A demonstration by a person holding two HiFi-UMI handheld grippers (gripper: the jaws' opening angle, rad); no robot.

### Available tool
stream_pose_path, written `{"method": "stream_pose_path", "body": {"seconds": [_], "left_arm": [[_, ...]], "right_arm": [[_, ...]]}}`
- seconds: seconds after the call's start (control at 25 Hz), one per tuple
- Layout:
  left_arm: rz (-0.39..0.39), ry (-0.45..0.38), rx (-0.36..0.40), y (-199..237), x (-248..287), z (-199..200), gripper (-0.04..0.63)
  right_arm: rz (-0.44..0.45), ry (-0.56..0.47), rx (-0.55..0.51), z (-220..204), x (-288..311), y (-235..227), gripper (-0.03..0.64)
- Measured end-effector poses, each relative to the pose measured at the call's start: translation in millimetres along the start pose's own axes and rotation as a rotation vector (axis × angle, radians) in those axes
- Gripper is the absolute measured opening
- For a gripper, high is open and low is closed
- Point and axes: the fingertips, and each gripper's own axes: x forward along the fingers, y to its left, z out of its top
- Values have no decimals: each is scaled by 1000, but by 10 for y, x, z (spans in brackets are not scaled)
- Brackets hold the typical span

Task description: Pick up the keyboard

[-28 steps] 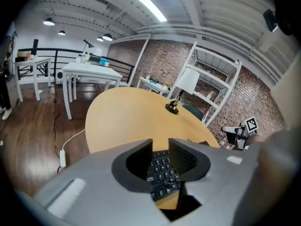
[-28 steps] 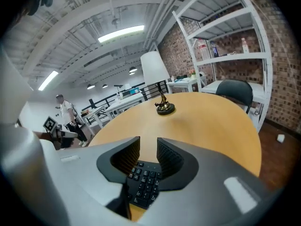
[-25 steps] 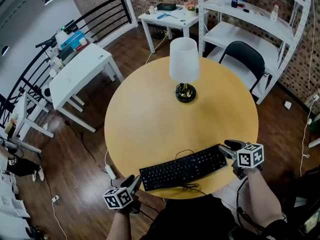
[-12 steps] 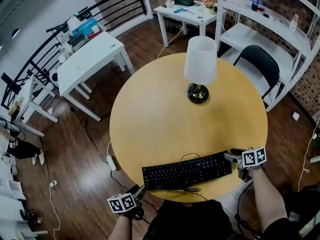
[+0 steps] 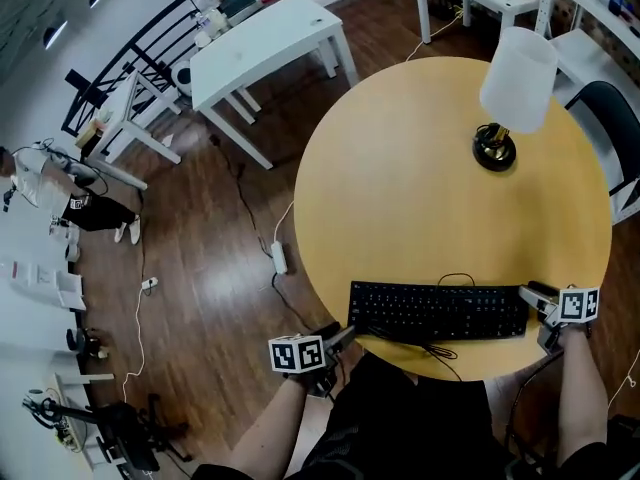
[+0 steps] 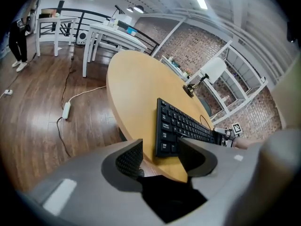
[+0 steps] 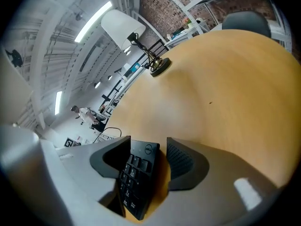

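Note:
A black keyboard lies flat near the front edge of the round yellow table. My left gripper is at the keyboard's left end, below the table rim. In the left gripper view its jaws are opening, and the keyboard corner and table edge lie just ahead between them, untouched. My right gripper is at the keyboard's right end. In the right gripper view the keyboard's end sits between the spread jaws, with a gap beside the right pad.
A white-shaded lamp stands at the table's far right. The keyboard's cable loops over the front edge. A white desk stands beyond on the left, a black chair on the right, and a power strip lies on the wooden floor.
Both grippers have sunk toward the keyboard's two ends and their jaws have widened. The head view has swung left. The keyboard still lies on the table.

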Motion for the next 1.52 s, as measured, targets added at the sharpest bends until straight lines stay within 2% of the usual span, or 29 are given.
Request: {"method": "stream_pose_path", "body": {"seconds": [0.08, 0.24, 0.36, 0.44, 0.52, 0.64, 0.72, 0.8, 0.92, 1.12, 1.28, 1.36, 1.44, 1.52], "left_arm": [[-4, 12, 7, 38, -7, -19, 331], [-24, 4, -12, 48, 119, -105, 329], [-38, -8, -8, 146, 66, -120, 310], [-36, 0, 46, 118, -4, -84, 310], [-39, 14, 99, 83, 5, -96, 308], [-62, 26, 117, 99, 37, -120, 308], [-56, 48, 151, 123, -25, -88, 308], [-47, 92, 222, 147, -125, -24, 308], [-73, 151, 287, 214, -212, 40, 308], [-121, 170, 281, 342, -319, -50, 307], [-119, 210, 292, 250, -347, -135, 257], [-127, 210, 267, 299, -345, -201, 271], [-157, 198, 211, 407, -339, -255, 285], [-192, 201, 190, 529, -368, -286, 290]], "right_arm": [[22, 18, -3, -14, 66, 36, 216], [64, 104, -57, -93, 62, 33, 204], [56, 95, -11, -169, 136, 36, 181], [43, 111, 3, -175, 87, 102, 158], [29, 173, 13, -269, 22, 133, 158], [40, 241, 25, -473, 10, 187, 150], [49, 244, 9, -556, -14, 298, 150], [37, 254, 12, -695, -73, 449, 149], [18, 239, 9, -904, -112, 649, 152], [-4, 211, 86, -1312, -216, 798, 150], [-23, 205, 114, -1468, -384, 775, 152], [-19, 155, 151, -1502, -414, 753, 150], [-15, 116, 174, -1563, -369, 787, 150], [-11, 99, 182, -1659, -297, 868, 150]]}}
